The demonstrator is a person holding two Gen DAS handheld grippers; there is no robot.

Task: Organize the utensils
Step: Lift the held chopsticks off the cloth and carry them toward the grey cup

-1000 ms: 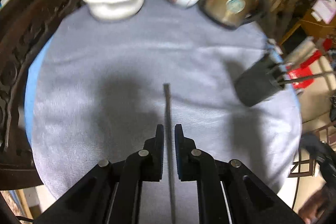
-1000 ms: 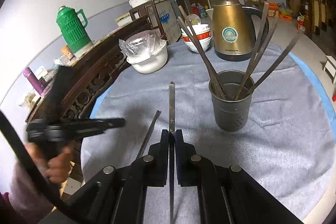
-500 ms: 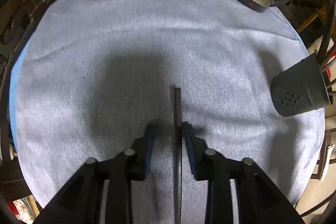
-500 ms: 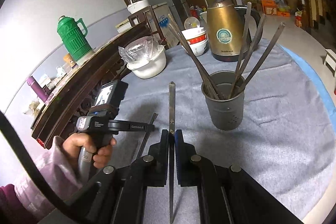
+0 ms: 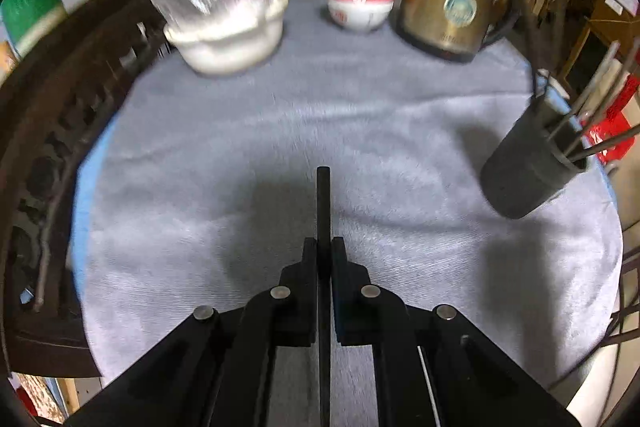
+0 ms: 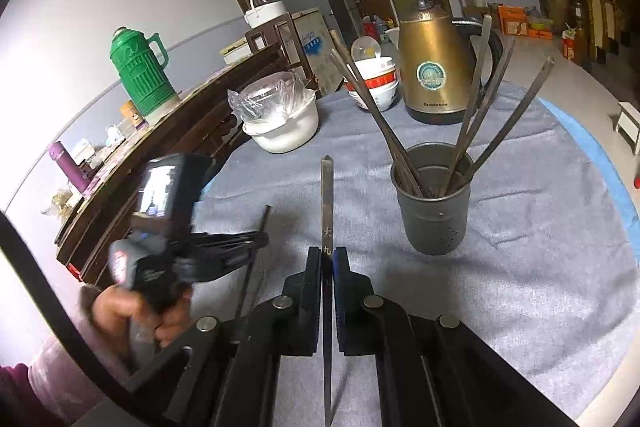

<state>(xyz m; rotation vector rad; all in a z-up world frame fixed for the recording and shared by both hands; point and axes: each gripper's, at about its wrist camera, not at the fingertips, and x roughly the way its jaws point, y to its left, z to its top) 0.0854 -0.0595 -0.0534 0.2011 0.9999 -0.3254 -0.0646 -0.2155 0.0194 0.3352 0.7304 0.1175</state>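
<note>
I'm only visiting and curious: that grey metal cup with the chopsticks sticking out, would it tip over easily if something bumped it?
Possibly. The grey cup is taller than wide, and its chopsticks lean far out past the rim, so a knock up high might rock it. It stands on soft grey cloth, which probably stops it sliding, so it may tip instead.

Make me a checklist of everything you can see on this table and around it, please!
Surface: round table under a grey cloth, blue edge showing.
Job's things: grey cup upright, holding several chopsticks; one chopstick in each gripper.
Clutter: gold kettle, red-and-white bowls, white pot with plastic wrap.
Grippers: left gripper shut on dark chopstick; right gripper shut on metal chopstick.
Cables: dark cable at the left edge of the right view.
Surroundings: green thermos, wooden sideboard, fridge, wall clock.
</note>
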